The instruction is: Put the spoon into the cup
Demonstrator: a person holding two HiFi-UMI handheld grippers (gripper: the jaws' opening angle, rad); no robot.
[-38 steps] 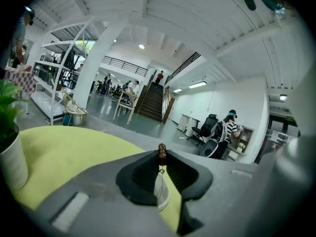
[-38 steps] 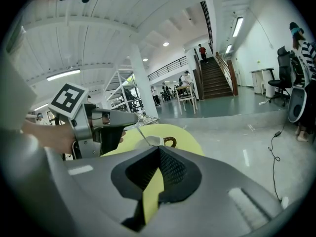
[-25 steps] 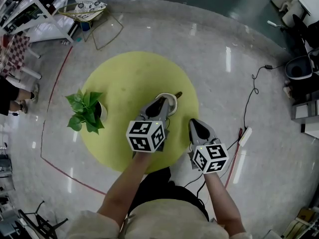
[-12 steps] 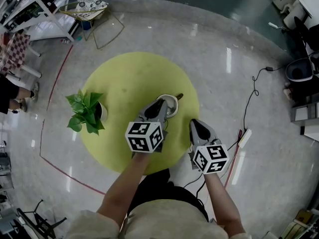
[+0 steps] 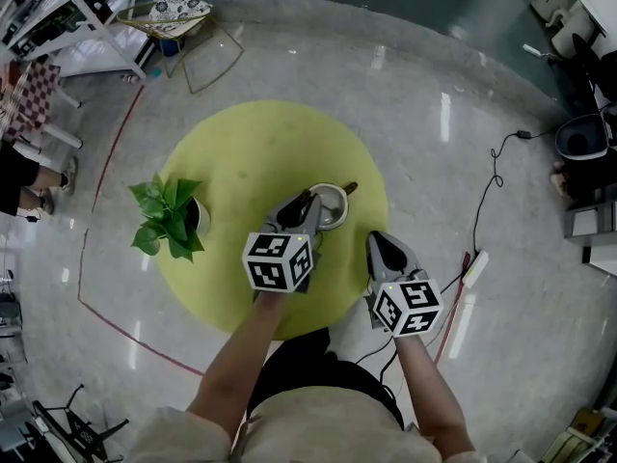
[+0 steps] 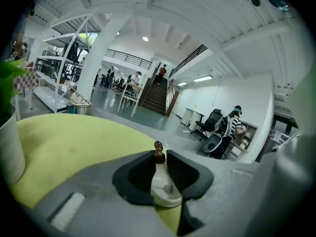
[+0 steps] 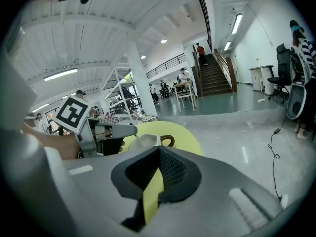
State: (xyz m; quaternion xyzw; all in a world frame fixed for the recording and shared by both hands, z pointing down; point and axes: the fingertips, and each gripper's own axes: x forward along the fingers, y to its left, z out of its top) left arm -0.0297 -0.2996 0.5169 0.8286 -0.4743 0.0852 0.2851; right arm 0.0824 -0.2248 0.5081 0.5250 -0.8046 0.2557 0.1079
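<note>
The spoon (image 6: 159,177) is carried between the jaws of the left gripper (image 5: 305,203). It is white with a brown end. The brown end is uppermost and the broad white part lowest. The jaws are set narrow, with the pads laid against both sides of the spoon, and they have just been opened a little further. The jaw tips are positioned at the near left rim of the cup (image 5: 343,210), so the spoon is located at that rim. Whether its lower end is inside the cup cannot be told.

The right gripper (image 5: 379,239) is held to the right of the left one, at the near right edge of the surface (image 5: 241,143) and apart from the cup. Its jaws are drawn together at the tips and nothing is gripped. Only a strip of the surface is seen through the gap behind the tips.

The cup is white and stands upright on the round yellow-green surface. Its brown handle (image 5: 348,187) is turned away from the person. A potted plant (image 5: 166,218) is set at the left edge of the surface, well apart from the cup.

Beyond the surface, a polished grey floor (image 5: 434,95) is marked with a red line (image 5: 108,177). A black cable (image 5: 490,177) is laid on the floor at the right. White shelving (image 5: 58,27) is seen at the far left.
</note>
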